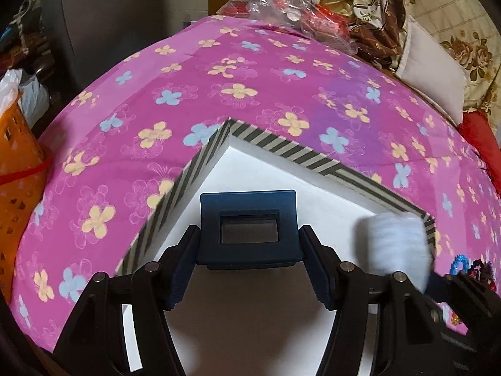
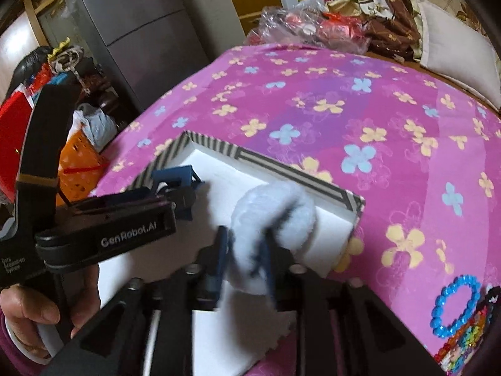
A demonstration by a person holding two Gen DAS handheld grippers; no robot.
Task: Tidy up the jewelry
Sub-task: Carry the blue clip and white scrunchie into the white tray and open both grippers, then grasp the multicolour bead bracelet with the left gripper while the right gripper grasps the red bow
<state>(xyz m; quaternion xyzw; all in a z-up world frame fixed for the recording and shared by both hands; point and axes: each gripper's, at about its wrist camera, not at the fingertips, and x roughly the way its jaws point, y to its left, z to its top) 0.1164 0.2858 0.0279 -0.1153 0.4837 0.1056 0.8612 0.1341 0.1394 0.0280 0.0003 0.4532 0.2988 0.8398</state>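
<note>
Fluffy pale-blue scrunchie [image 2: 272, 219] loose between right tool [image 2: 244, 250] pads; boxy navy claw clip [image 1: 249, 230] in left tool's [image 1: 250, 266] clamp.

The hair claw clip [image 1: 249, 230] sits between the left gripper's [image 1: 250, 269] fingers [image 1: 183, 266], over the inside of the striped box [image 1: 281, 148], which lies on the bed [image 1: 281, 72]. The fluffy scrunchie [image 2: 275, 219] sits between the right gripper's [image 2: 242, 250] fingers [image 2: 223, 250], also over the box, to the right of the clip. To the right of the right fingers, outside the box, a beaded bracelet [image 2: 455, 305] lies on the bed beside more beaded pieces [image 2: 463, 344]. Far beyond both pairs of fingers, a plastic bag [image 1: 291, 6] and a pillow [image 1: 435, 72] lie at the bed's far end.
</note>
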